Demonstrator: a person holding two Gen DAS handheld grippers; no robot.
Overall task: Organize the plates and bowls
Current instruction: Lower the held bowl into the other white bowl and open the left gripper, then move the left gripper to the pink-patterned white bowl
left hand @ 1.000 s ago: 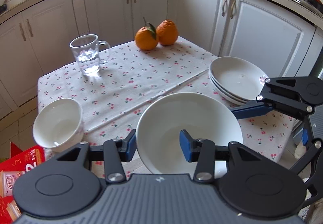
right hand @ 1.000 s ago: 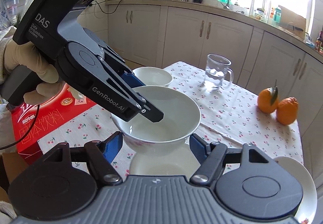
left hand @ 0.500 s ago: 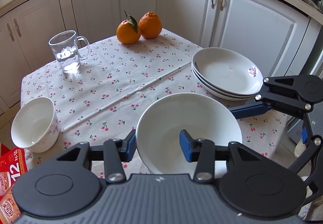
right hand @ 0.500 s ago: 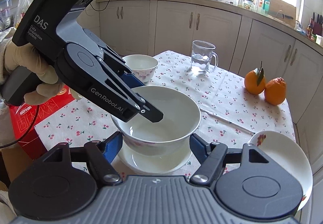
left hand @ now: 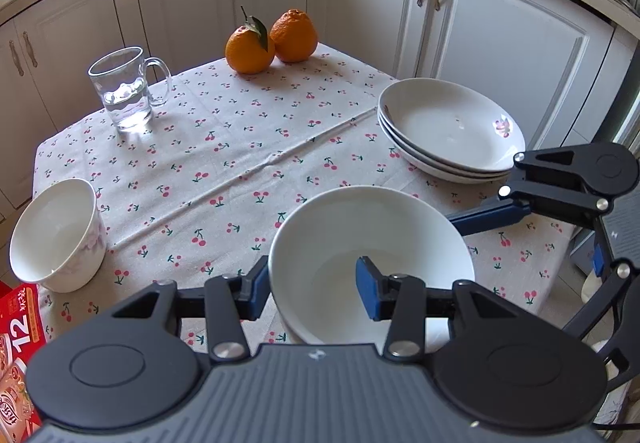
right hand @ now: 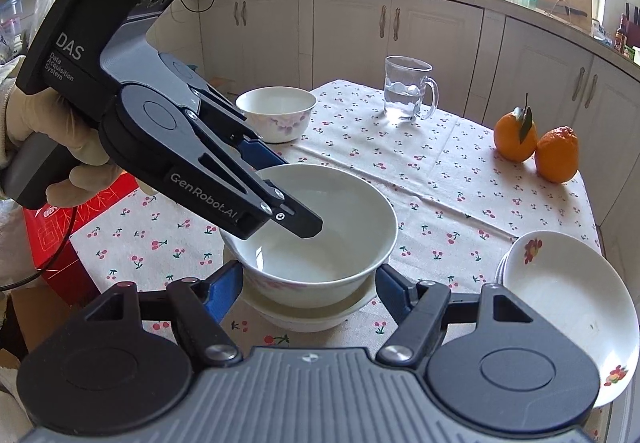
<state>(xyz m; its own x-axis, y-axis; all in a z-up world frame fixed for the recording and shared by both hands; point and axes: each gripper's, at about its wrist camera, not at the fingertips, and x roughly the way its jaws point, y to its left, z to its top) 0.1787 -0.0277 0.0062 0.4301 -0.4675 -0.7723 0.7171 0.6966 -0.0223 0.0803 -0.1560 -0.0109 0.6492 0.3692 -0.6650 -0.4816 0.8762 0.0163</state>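
Both grippers have sunk a little toward the table since a second ago, so the held bowl now sits lower over another bowl beneath it.

Going by size, with the table (left hand: 248, 147) as the landmark: it wears a cherry-print cloth and fills the middle of both views. At its right edge in the left wrist view lies a stack of plates (left hand: 448, 131). Near its front edge is the held bowl (left hand: 372, 243), white and upright; the right wrist view shows it nested into, or just above, the lower bowl (right hand: 308, 313), and whether the two touch cannot be told. The left gripper (left hand: 314, 287) pinches the held bowl's near wall, one blue pad outside and one inside, pressed tight on the rim. The right gripper (right hand: 310, 283) straddles the same bowl from the other side, its pads spread and standing just off the walls. A gloved hand (right hand: 52, 135) grasps the left gripper's handle.

At the table's left edge stands a smaller bowl (left hand: 56, 235). Toward the far side stand a glass mug (left hand: 124, 89) holding water and two oranges (left hand: 272, 41), touching each other.
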